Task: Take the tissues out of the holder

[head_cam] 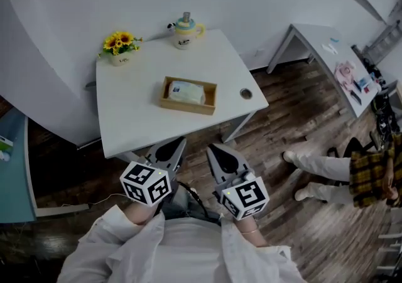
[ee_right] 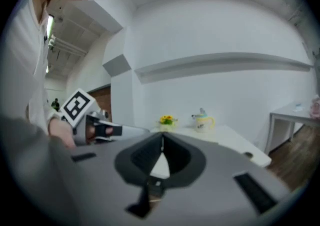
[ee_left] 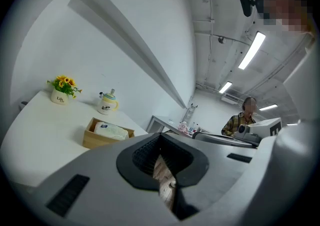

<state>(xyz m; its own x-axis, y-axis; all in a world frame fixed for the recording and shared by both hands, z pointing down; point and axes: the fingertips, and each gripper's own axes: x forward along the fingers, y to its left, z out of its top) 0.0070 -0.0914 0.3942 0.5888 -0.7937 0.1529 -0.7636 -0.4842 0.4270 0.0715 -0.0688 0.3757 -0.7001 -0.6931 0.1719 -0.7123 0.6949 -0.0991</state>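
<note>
Head view, progress: nothing is being lifted yet. The tissues (head_cam: 186, 91) are lying inside the wooden holder (head_cam: 187, 108), which is sitting mid-bench (head_cam: 132, 118), nearer the right edge. By my judgement the whole job is still waiting: reach, pinch, lift out.
Head view, grippers: the left gripper (head_cam: 178, 145) and right gripper (head_cam: 215, 150) are hovering side by side off the near edge, well apart from the holder.
Left gripper view, jaws: pressing together on nothing.
Left gripper view, extra: it is showing side-on the pack bulging above the holder's rim, and a seated person (ee_left: 239, 121) beyond the bench.
Right gripper view, jaws: pressing together, empty.
Right gripper view, extra: the holder is not showing here. Only the flower pot (ee_right: 166, 119) and mug (ee_right: 202, 121) at the far edge are appearing, with the left gripper alongside.
</note>
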